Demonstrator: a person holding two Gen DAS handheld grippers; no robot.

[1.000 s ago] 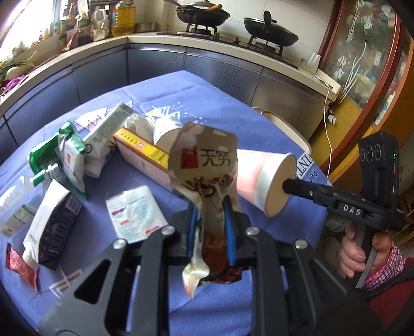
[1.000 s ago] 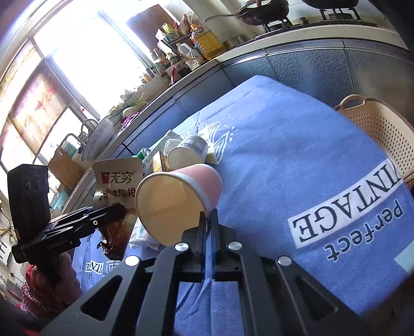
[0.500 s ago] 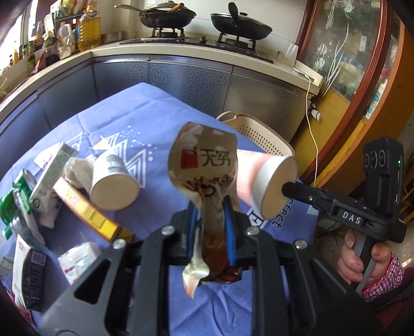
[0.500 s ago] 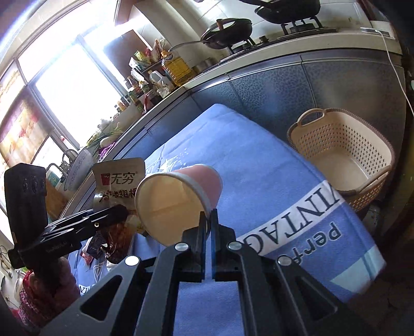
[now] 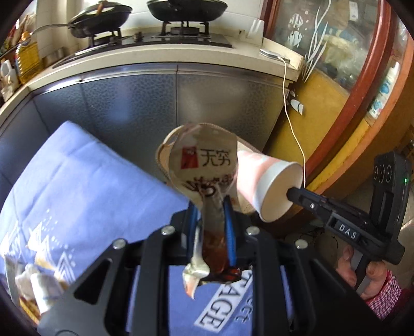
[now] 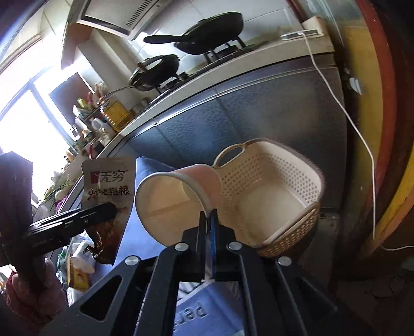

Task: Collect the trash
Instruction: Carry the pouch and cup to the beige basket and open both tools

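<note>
**Both hands loaded near the basket**

Your left hand-held gripper (image 5: 212,219) pinches the snack wrapper (image 5: 204,165). Your right hand-held gripper (image 6: 209,219) clamps the pink paper cup (image 6: 178,204) by its rim, just beside the cream basket (image 6: 279,196) off the bench (image 5: 77,181) corner.

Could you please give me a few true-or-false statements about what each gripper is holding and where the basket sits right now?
1. The left gripper is shut on a snack wrapper. True.
2. The right gripper grips the paper cup by its base. False: it pinches the rim.
3. The basket stands on the blue tablecloth. False: it sits beyond the table's edge, lower down.
4. The basket looks empty. True.
5. Two black pans sit on the stove. True.
</note>
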